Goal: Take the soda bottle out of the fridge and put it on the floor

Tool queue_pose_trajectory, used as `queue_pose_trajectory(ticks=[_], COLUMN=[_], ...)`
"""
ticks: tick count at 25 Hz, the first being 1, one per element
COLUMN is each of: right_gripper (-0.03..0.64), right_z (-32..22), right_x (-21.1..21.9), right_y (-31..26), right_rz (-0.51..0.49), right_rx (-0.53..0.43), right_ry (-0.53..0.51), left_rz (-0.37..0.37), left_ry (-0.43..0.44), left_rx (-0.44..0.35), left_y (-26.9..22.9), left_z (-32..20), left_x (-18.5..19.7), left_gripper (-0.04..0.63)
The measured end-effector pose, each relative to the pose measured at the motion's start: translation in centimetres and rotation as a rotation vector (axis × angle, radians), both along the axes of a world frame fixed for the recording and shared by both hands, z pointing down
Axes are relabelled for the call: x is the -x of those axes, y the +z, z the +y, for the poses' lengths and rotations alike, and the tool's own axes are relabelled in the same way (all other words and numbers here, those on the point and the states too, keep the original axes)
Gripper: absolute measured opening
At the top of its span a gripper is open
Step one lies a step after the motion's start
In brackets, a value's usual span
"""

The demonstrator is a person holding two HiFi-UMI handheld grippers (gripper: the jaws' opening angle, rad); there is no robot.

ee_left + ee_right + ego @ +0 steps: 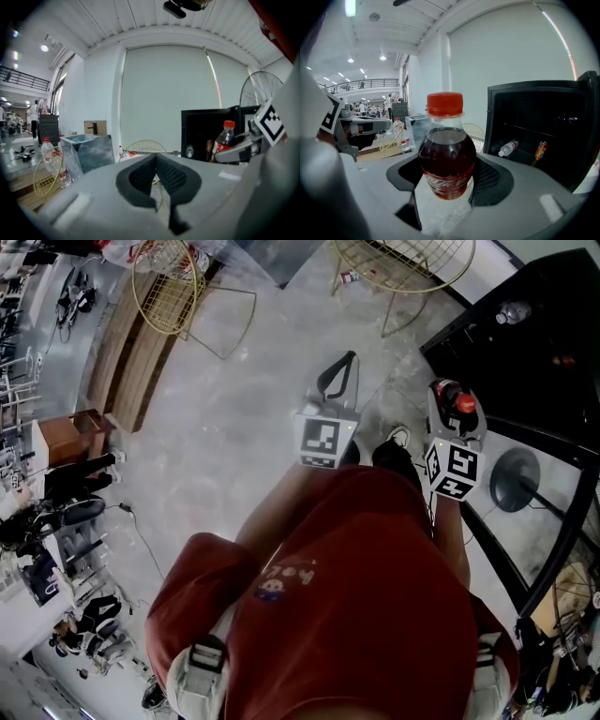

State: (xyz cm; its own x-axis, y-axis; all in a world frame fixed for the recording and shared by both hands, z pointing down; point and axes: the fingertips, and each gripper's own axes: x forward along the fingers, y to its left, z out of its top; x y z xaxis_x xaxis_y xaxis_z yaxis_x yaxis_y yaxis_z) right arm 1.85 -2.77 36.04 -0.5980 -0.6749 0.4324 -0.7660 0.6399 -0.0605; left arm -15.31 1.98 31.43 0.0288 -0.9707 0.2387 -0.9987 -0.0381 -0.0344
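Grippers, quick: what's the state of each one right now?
Left gripper: shut, nothing between its jaws.
Right gripper: shut on the soda bottle.

Shirt: red shirt (375,606), loose, with a small cartoon print (271,586) and pale lettering on the chest.
Straps: pale grey shoulder straps (207,667), each with a black buckle.
Shoe: black shoe (397,454) with a white rim.
Left gripper (337,379): smooth grey shell, black ridged pads (177,177) on the jaws.
Right gripper (451,399): same grey shell and black pads.
Marker cubes: white faces with black square patterns, left cube (325,440), right cube (453,469).
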Motion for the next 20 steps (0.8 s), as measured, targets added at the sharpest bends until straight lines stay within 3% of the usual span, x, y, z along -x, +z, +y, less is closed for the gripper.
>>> queue_pose_trajectory(ticks=[11, 20], right_gripper=[0.304, 0.304], right_z=[-0.3, 1.2], right_x=[1.4, 2.8], right_y=[3.7, 14.0], right_rz=[0.029, 0.067], right_rx=[0.064, 0.173], right_ry=[-0.045, -0.067], left_rz=[0.031, 0.146], left_ry=[-0.015, -0.048], left_rx=[0.088, 0.314], left_y=[4.2, 16.8], left_z=[-0.4, 1.2], left_x=[0.6, 2.3], left_gripper=[-0.002, -0.002])
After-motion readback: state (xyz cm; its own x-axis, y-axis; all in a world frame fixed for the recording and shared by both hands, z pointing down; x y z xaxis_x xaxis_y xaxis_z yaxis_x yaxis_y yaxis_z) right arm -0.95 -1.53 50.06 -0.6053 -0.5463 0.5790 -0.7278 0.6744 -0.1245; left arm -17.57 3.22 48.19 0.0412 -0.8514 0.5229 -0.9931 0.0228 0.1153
